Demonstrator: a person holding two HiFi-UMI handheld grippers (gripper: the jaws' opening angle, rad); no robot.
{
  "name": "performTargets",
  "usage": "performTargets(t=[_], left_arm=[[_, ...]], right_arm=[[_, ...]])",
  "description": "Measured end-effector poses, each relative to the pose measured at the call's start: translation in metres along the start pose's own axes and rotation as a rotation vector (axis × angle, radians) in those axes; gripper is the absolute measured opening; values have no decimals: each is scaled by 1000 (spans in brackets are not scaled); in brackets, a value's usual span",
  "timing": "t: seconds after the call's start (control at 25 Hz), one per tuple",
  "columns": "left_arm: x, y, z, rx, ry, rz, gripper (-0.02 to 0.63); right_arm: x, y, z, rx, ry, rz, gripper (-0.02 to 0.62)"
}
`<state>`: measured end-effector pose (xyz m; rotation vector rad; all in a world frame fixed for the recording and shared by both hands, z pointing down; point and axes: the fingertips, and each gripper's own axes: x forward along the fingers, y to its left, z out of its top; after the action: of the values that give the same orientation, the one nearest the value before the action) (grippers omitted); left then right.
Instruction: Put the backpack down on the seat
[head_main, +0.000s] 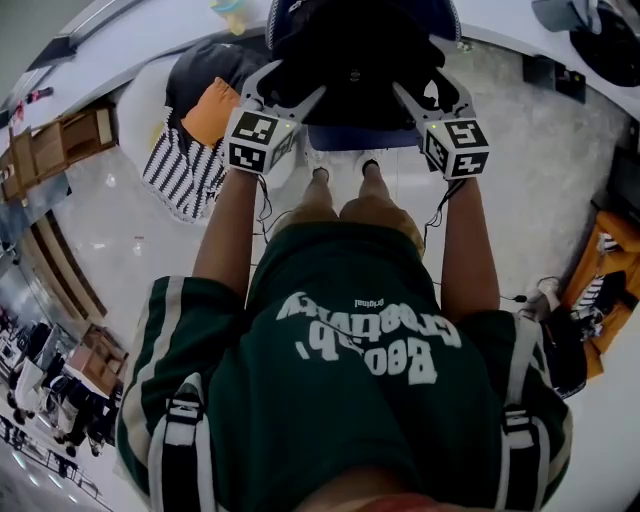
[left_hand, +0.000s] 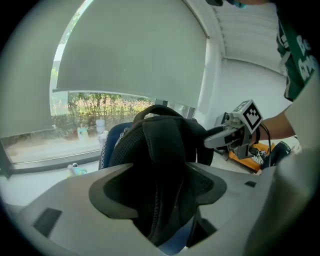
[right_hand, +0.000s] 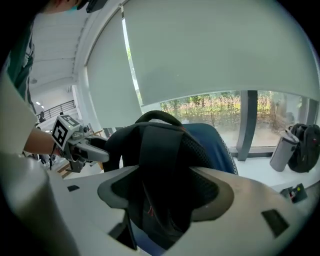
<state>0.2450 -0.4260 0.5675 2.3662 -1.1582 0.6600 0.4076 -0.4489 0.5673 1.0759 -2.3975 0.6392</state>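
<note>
The blue seat (head_main: 360, 138) is occupied by the black backpack (head_main: 355, 50). Its shoulder straps (left_hand: 165, 150) are flanked, not pinched, by the left gripper (head_main: 300, 80) and right gripper (head_main: 418, 82), whose jaws are spread wide.

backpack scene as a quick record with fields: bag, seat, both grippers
bag: black fabric backpack, upright, appears to rest on the seat
seat: blue padded chair, its front edge showing below the bag
left gripper: jaws apart, black padded shoulder strap between them, not clamped
right gripper: jaws apart, second shoulder strap between them, not clamped
task status: bag looks set down, grippers not yet withdrawn
</note>
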Motion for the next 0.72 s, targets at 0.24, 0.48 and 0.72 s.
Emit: performTargets(t=[0.24,0.48,0.72], left_arm=[[35,-8,3,-44,34,-94,313],[47,-11,12,85,-38,-63,112],[30,-19,28,139,-73,-59,87]], right_arm=[[32,-2,-8,44,41,107,273],[36,18,0,-100,20,203,87],[21,36,26,-93,-93,216,81]])
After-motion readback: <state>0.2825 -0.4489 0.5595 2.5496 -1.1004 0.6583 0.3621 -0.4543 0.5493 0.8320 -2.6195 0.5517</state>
